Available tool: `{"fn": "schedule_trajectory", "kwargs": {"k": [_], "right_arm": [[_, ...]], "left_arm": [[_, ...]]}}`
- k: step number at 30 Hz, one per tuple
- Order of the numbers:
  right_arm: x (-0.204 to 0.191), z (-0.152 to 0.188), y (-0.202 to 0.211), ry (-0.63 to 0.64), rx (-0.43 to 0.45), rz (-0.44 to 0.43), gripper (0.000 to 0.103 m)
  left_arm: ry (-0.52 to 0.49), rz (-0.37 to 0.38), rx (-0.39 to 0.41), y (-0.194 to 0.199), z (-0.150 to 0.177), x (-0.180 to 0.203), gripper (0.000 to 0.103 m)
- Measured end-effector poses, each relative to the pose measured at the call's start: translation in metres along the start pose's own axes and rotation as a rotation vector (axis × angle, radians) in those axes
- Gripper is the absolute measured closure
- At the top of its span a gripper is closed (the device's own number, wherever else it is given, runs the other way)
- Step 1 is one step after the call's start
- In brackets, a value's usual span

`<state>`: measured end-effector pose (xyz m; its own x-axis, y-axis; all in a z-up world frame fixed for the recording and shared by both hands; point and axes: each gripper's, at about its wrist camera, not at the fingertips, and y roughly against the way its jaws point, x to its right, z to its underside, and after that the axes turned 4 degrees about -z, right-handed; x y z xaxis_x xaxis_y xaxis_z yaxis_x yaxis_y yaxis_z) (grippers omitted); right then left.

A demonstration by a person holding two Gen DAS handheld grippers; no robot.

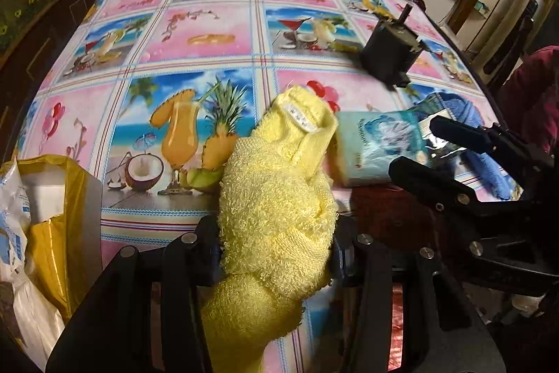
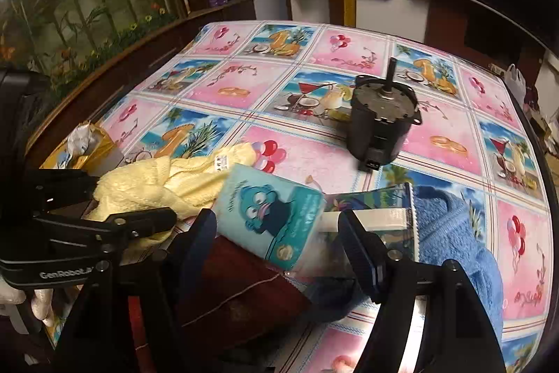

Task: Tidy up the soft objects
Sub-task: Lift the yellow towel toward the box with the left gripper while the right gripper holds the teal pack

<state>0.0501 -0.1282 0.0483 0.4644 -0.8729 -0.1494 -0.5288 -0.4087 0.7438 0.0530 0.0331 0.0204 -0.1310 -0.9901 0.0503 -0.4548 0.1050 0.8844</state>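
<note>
One yellow towel (image 1: 276, 198) hangs bunched above the patterned surface (image 1: 195, 34), pinched in the left gripper's (image 1: 276, 254) jaws, while the right gripper (image 2: 279, 243) hovers with jaws spread over a teal tissue pack (image 2: 269, 215), beside a blue towel (image 2: 454, 233) and dark motor (image 2: 380, 124).

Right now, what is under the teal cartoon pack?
The teal pack leans on a maroon cloth at its near end, its far end by the yellow towel. Whatever lies beneath its middle is covered, so I cannot tell.
</note>
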Motion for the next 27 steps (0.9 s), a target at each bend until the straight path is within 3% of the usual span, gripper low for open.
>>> {"fn": "schedule_trajectory", "kwargs": {"k": [4,13,22,27], "right_arm": [[-0.008,-0.01,-0.025,0.059,-0.068,0.034,0.031],[-0.01,-0.024,-0.048,0.164,-0.204,0.037,0.031],[-0.054,-0.026,-0.048,0.557,-0.304,0.125,0.025],[-0.057,-0.03,-0.027,0.64,-0.259,0.174,0.023]], "left_arm": [[-0.012,-0.063,0.025,-0.004,0.001,-0.001,0.055],[-0.019,-0.087,0.035,-0.005,0.003,-0.008,0.05],[-0.01,-0.082,-0.01,0.003,0.014,-0.017,0.05],[-0.023,-0.082,0.001,0.004,0.018,-0.018,0.049]]}}
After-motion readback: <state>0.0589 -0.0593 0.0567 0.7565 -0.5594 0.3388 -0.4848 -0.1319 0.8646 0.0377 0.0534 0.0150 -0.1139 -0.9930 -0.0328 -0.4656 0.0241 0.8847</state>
